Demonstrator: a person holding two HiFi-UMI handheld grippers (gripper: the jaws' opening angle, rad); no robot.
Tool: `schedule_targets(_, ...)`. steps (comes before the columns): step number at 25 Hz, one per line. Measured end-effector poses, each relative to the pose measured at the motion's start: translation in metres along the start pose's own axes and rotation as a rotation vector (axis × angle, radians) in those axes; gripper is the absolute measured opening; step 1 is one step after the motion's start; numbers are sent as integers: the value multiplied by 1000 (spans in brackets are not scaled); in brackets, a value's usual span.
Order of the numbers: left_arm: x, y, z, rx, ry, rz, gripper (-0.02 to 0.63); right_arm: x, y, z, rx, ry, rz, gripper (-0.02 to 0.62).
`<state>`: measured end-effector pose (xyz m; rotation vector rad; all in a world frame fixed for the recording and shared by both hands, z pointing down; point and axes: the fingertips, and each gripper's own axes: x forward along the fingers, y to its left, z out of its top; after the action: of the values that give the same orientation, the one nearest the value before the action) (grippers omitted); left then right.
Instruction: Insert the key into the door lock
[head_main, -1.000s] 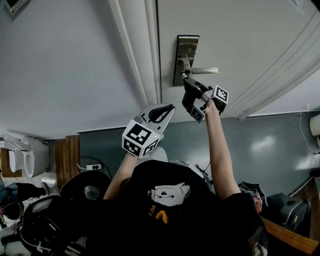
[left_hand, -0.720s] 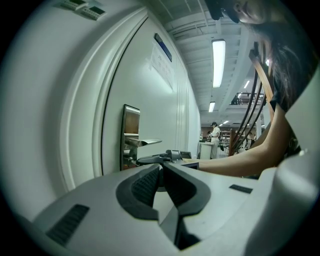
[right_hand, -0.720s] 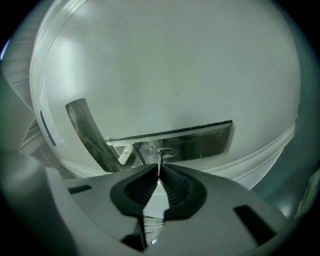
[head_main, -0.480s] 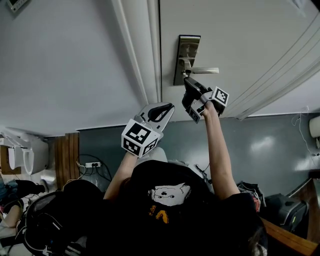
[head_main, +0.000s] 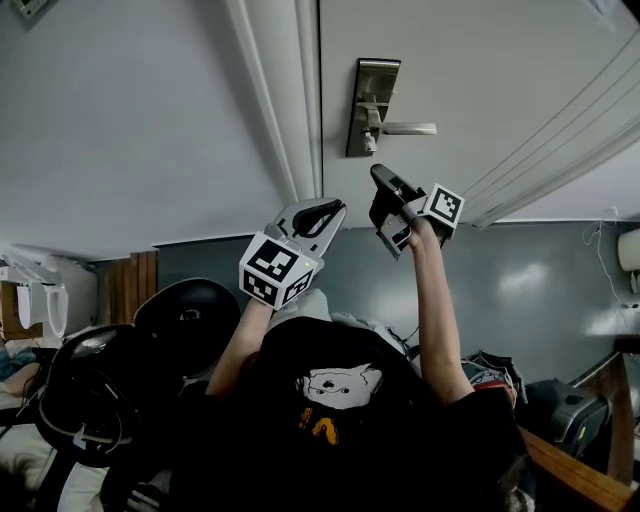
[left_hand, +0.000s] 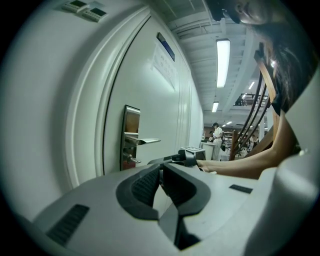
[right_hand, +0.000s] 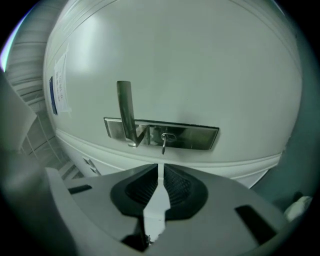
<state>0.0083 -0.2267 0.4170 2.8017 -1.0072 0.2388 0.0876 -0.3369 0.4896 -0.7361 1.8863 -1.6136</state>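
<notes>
Two grippers in our head view. Right gripper (head_main: 382, 178) hangs at 6 o'clock of lock plate (head_main: 372, 100), apart from it. Left gripper (head_main: 322, 214) sits at 8 o'clock of right gripper. Key (head_main: 368, 143) sits in lock, below handle (head_main: 408, 128).

Left gripper view: we see jaws together, nothing between.

Right gripper view: we see jaws a thin slit apart, empty. Key juts from plate at 12 o'clock, clear of tips.

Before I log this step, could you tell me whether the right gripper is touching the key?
Apart. The right gripper view shows the key in the lock, with bare door between it and the right gripper.
</notes>
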Motion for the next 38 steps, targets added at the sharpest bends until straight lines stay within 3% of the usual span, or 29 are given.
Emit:
schedule_targets(9,-1,-16,-7,-38,10,13,28,-45,12,-41,-152,44,-54,25)
schedule_targets(17,-18,-29,-27,-77,53,47,28,-75,2,-92,-173,93,-96,25)
schedule_targets(28,-41,-24,-51,-143,68,117,28,-78,3,-123,-345,159,-156,25)
schedule_targets(38,-80,-26,-54,-129,71,163,28,-78,7,-162,-382,207,-147,25)
